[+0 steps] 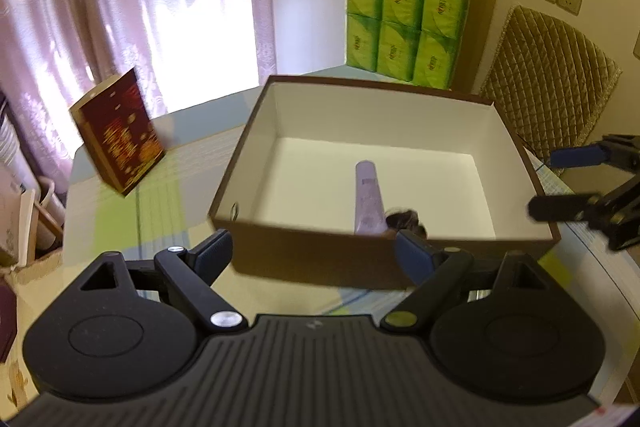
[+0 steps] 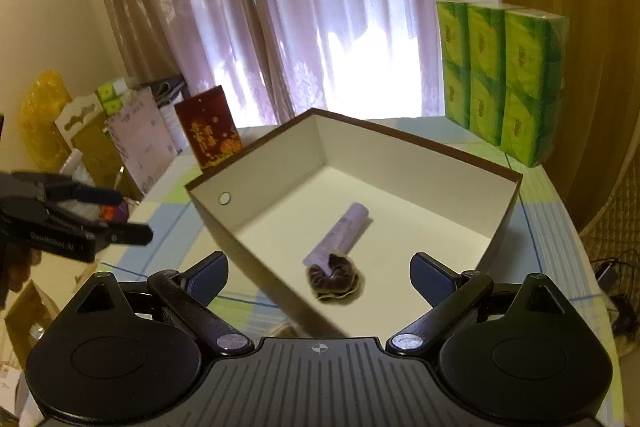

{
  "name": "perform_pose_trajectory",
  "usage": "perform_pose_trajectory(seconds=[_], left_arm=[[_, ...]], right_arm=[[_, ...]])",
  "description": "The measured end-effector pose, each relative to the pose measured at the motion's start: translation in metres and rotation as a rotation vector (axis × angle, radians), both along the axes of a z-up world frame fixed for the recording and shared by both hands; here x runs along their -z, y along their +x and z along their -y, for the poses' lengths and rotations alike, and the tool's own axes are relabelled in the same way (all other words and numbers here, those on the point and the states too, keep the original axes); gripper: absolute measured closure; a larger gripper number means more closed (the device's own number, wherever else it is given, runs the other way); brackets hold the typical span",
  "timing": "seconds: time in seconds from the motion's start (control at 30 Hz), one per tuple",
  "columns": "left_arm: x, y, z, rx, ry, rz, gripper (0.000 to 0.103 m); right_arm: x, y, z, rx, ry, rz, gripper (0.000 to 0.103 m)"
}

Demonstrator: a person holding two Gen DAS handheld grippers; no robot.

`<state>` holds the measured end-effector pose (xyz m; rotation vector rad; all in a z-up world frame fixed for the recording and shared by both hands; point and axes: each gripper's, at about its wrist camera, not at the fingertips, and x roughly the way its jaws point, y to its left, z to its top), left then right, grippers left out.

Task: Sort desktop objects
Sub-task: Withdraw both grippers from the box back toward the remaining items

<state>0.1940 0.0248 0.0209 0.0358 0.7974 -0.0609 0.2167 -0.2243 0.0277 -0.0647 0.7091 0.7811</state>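
The box (image 1: 516, 163) sat open on the surface (image 1: 160, 195), and two things already lay inside it: a pale purple tube (image 1: 369, 199) and a dark hair scrunchie (image 2: 334, 281). That much of the sorting looked done. A red patterned box (image 1: 120, 131) stood beside it and a pack of green tissues (image 1: 404, 23) behind it, both outside the box; whether either was meant to go in could not be told.

The tube lay flat on the box floor, its long axis running from the near wall toward the far wall, with its crimped end at the scrunchie, which touched it.

The left claw (image 1: 312, 255) hung spread and empty just before the near wall. The right claw (image 2: 320, 277) was likewise spread and empty, over the box's near corner.
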Motion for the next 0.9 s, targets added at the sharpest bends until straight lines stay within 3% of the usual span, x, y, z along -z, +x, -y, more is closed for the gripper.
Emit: perform_pose_trajectory(seconds=[0.2, 0.43, 0.6, 0.9], left_arm=[[0.008, -0.039, -0.011, -0.047, 0.013, -0.018, 0.017], [0.024, -0.070, -0.019, -0.093, -0.013, -0.058, 0.017], [0.038, -0.080, -0.023, -0.125, -0.032, -0.090, 0.017], [0.058, -0.082, -0.023, -0.134, -0.041, -0.148, 0.017]], right_arm=[[0.001, -0.026, 0.008, -0.002, 0.016, -0.038, 0.008], [0.023, -0.043, 0.008, -0.002, -0.001, -0.116, 0.008], [0.045, -0.044, 0.004, 0.018, -0.006, -0.199, 0.008], [0.064, -0.035, -0.003, 0.038, -0.026, -0.254, 0.008]])
